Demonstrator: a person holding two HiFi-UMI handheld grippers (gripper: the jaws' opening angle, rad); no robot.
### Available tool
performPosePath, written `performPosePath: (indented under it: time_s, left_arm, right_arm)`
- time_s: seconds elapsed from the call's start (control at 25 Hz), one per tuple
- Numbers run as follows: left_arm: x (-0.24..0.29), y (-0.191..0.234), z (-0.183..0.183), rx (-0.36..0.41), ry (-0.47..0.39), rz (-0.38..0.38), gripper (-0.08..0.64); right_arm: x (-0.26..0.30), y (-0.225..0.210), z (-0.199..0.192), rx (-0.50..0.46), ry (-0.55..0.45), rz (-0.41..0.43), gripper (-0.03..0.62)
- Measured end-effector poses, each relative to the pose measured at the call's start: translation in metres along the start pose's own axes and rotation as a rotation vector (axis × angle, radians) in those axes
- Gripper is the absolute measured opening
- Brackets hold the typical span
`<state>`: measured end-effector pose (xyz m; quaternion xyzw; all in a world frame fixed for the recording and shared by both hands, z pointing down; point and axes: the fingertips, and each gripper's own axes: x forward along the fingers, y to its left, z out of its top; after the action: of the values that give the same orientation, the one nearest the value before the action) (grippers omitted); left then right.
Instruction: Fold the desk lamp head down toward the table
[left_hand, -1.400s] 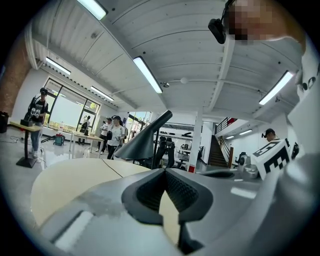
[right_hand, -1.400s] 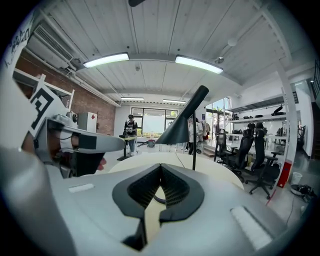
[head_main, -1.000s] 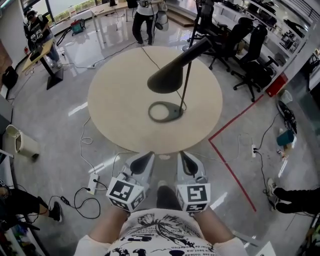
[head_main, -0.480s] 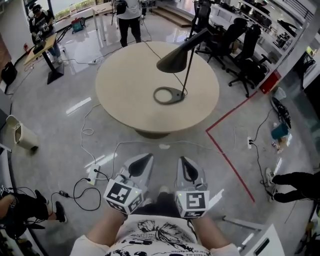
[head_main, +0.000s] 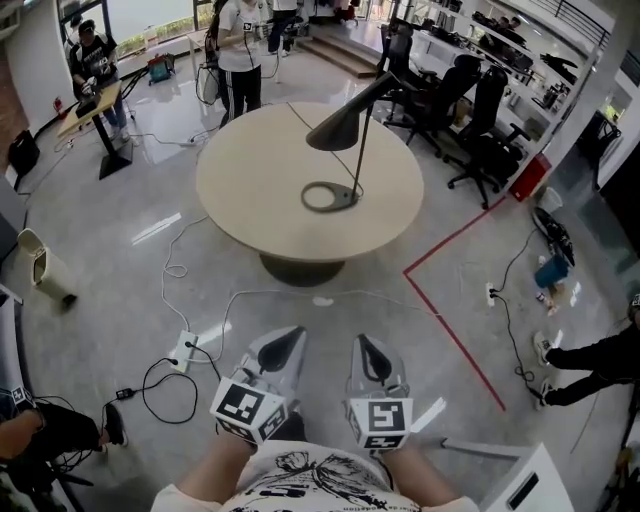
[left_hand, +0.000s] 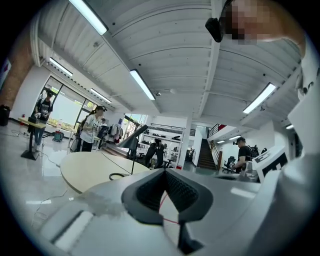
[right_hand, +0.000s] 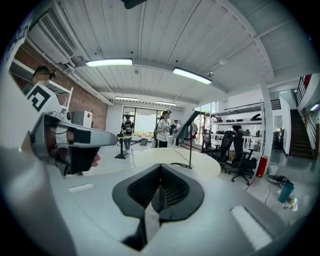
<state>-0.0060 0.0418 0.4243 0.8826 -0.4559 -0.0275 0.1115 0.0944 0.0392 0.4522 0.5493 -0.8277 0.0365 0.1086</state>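
Observation:
The black desk lamp stands on the round beige table (head_main: 260, 190). Its cone head (head_main: 338, 130) is raised, on a thin stem above a ring base (head_main: 325, 196). Both grippers are held low near my body, well short of the table and over the floor. The left gripper (head_main: 288, 343) and the right gripper (head_main: 369, 348) are shut and hold nothing. In the left gripper view the lamp (left_hand: 135, 140) shows far off beyond the shut left gripper (left_hand: 165, 173). From the right gripper view, the lamp (right_hand: 190, 124) rises behind the shut right gripper (right_hand: 160, 169).
Cables and a power strip (head_main: 183, 352) lie on the floor between me and the table. A red tape line (head_main: 450, 330) runs on the right. Office chairs (head_main: 480, 120) stand at the back right, people (head_main: 240, 50) behind the table, and a bin (head_main: 45, 270) at the left.
The table and lamp have drawn farther away in the head view as I stepped back. Both grippers stay shut and close to my body.

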Motion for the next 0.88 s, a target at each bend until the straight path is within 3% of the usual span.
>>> performPosePath:
  time_s: [0.48, 0.64, 0.88]
  left_arm:
    - [-0.070, -0.069, -0.025, 0.019, -0.014, 0.064, 0.005]
    - [-0.087, -0.080, -0.025, 0.035, -0.010, 0.073, 0.005]
    - [-0.096, -0.084, -0.019, 0.057, -0.013, 0.056, 0.005]
  right_arm:
    - [-0.094, 0.035, -0.014, 0.021, -0.065, 0.112, 0.009]
    - [-0.110, 0.052, -0.020, -0.002, -0.036, 0.145, 0.009]
    - [-0.119, 0.051, -0.019, 0.022, -0.018, 0.117, 0.009]
